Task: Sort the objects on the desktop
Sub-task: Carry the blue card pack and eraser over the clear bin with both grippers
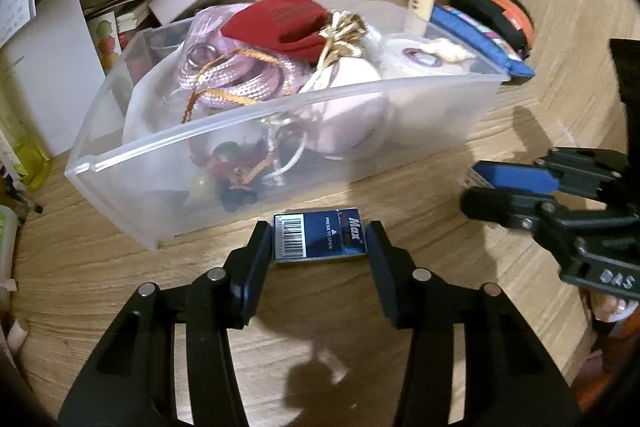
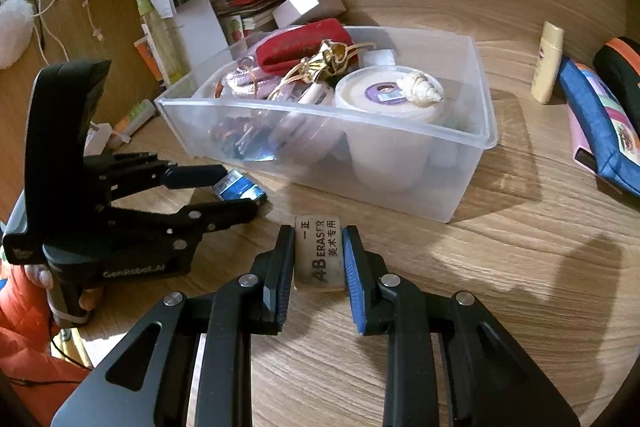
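Your left gripper (image 1: pixel 319 241) pinches the staple box (image 1: pixel 319 237); right gripper (image 2: pixel 319 253) pinches the eraser (image 2: pixel 319 253); lift both straight, clear the bin (image 2: pixel 460 187) wall, drop w/ care.

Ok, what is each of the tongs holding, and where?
Left tongs: blue staple box, by its short ends. Right tongs: eraser, by its long sides.
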The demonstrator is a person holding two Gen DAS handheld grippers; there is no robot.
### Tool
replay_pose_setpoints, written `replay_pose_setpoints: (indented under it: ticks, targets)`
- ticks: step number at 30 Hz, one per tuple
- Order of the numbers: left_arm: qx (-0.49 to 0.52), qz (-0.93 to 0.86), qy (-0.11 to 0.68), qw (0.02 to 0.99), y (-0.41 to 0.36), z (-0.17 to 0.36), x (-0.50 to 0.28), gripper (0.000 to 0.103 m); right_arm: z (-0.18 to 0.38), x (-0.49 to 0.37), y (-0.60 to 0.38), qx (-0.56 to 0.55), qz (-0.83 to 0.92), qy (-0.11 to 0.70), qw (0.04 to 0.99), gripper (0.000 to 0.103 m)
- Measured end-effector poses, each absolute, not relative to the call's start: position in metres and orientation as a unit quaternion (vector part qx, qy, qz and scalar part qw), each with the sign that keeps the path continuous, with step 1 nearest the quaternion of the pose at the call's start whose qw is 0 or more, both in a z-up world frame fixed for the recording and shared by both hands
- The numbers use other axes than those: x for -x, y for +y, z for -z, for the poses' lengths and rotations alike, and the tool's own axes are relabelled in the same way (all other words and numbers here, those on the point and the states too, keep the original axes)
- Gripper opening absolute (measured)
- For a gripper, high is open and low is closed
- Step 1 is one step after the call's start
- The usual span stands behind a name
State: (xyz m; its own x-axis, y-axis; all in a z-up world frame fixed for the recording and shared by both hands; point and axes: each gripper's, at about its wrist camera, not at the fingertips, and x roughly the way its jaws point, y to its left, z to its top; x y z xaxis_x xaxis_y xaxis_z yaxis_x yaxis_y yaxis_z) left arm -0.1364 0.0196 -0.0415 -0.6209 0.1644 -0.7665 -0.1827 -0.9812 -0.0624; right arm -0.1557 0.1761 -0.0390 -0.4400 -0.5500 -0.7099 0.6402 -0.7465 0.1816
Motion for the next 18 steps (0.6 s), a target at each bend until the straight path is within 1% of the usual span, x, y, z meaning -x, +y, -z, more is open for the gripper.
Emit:
replay_pose_setpoints:
  ticks: [10, 18]
  targets:
    - [0.379, -0.918, -0.025, 0.113, 0.009, 0.012, 0.109, 0.047, 0.033, 0.166, 0.191, -0.399, 0.849, -0.001, 0.346, 0.022]
    - [0.337, -0.934, -0.036, 0.112, 0.001, -0.013, 0.098, 0.047, 0.011, 0.167, 0.193, -0.376, 0.863, 0.000, 0.339, 0.022]
